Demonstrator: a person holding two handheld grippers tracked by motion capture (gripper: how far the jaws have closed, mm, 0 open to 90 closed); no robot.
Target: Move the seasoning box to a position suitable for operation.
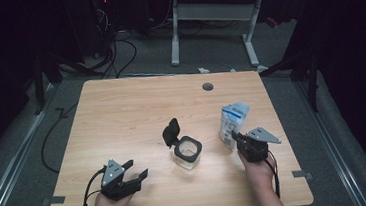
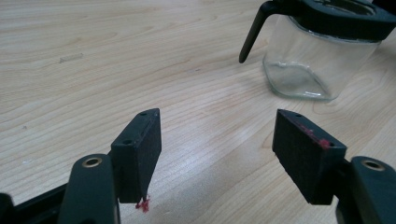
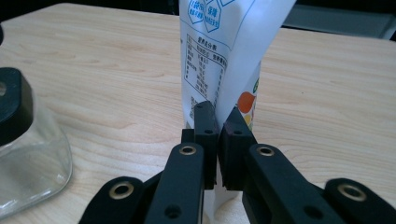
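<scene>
A small glass jar [image 1: 188, 153] with a black rim stands at the table's middle, its black hinged lid [image 1: 171, 132] flipped up to the left. Right of it stands a white and blue printed pouch [image 1: 232, 119]. My right gripper [image 1: 236, 138] is shut on the pouch's lower edge; in the right gripper view the pads [image 3: 205, 122] pinch the thin pouch [image 3: 224, 46] between them, with the jar [image 3: 28, 154] at the left. My left gripper [image 1: 137, 168] rests near the front left, open and holding nothing. In the left gripper view its jaws [image 2: 217, 121] stand wide apart, short of the jar [image 2: 317, 60].
The wooden table [image 1: 121, 113] has a grey cable grommet [image 1: 207, 86] near its far edge. Tape marks lie at the front left [image 1: 54, 200] and front right [image 1: 301, 174]. Behind the table stand a white desk frame [image 1: 213, 15] and floor cables [image 1: 116, 53].
</scene>
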